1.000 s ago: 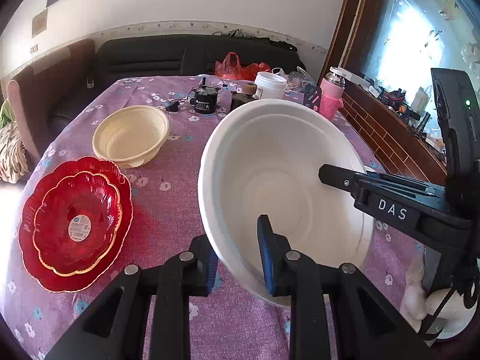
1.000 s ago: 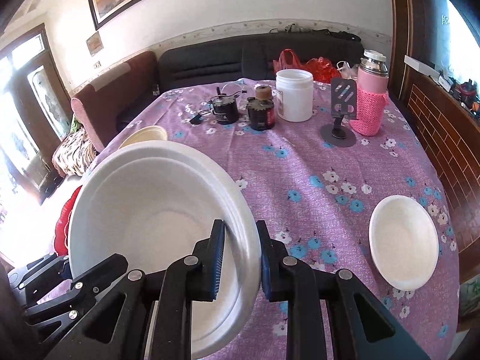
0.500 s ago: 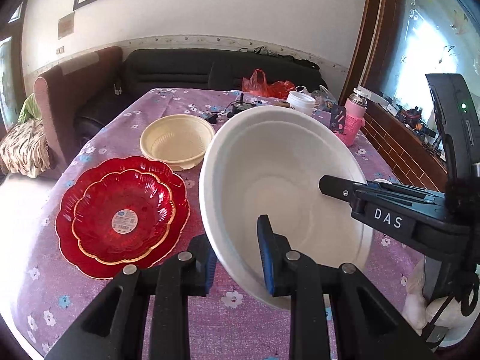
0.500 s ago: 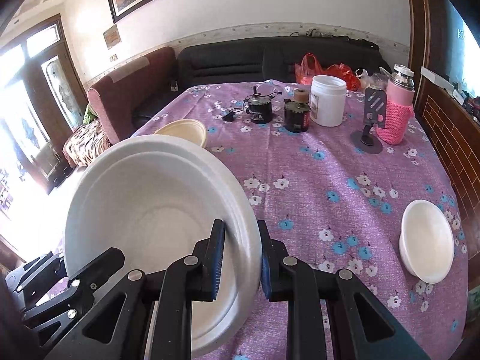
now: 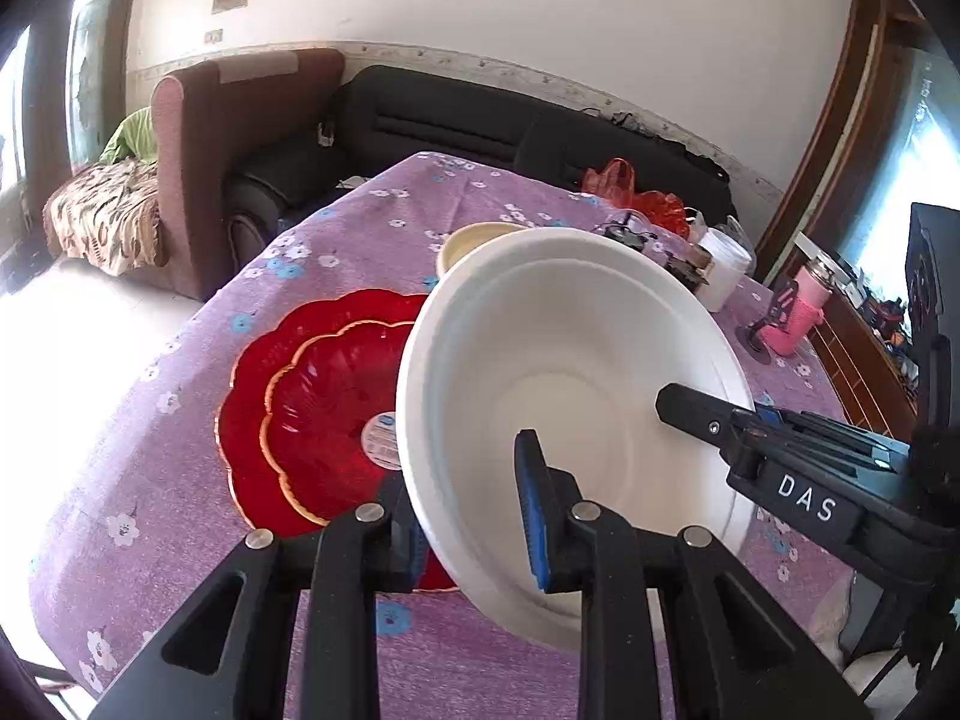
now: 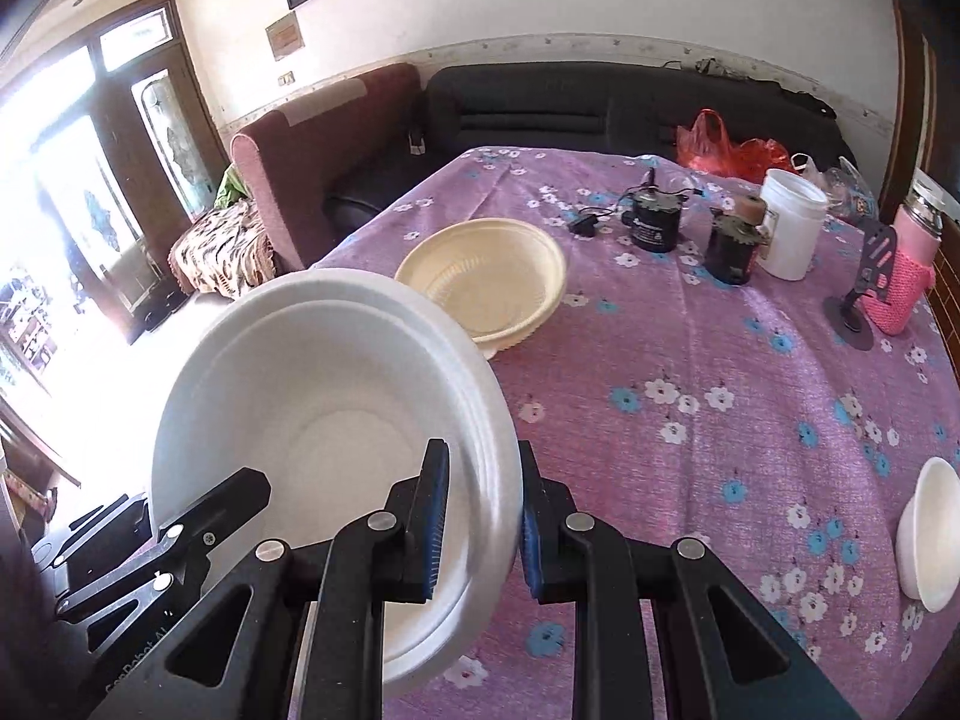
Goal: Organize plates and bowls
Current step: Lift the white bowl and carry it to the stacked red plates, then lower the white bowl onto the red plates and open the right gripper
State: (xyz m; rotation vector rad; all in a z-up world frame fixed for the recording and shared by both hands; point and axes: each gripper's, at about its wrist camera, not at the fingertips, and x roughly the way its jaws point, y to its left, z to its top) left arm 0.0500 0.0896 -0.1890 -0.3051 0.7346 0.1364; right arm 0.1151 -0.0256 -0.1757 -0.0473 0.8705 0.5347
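Far end of the table – clutter and seating

A purple flowered cloth [image 6: 750, 360] covers the table; at its far end stand a white tub [image 6: 791, 222], two dark motors [image 6: 654, 222], a pink-sleeved flask [image 6: 909, 276] and a small black stand [image 6: 864, 276] – a red bag [image 6: 729, 147] behind them. Beyond, a black sofa [image 6: 600, 102] and a brown armchair [image 6: 312, 144].

Large white bowl [image 5: 558, 384]: empty, tilted, held off the table. Two red scalloped plates [image 5: 312, 414]: nested, near left. Cream bowl [image 6: 486, 288]: upright, farther back. Small white bowl [image 6: 930, 546]: near right.
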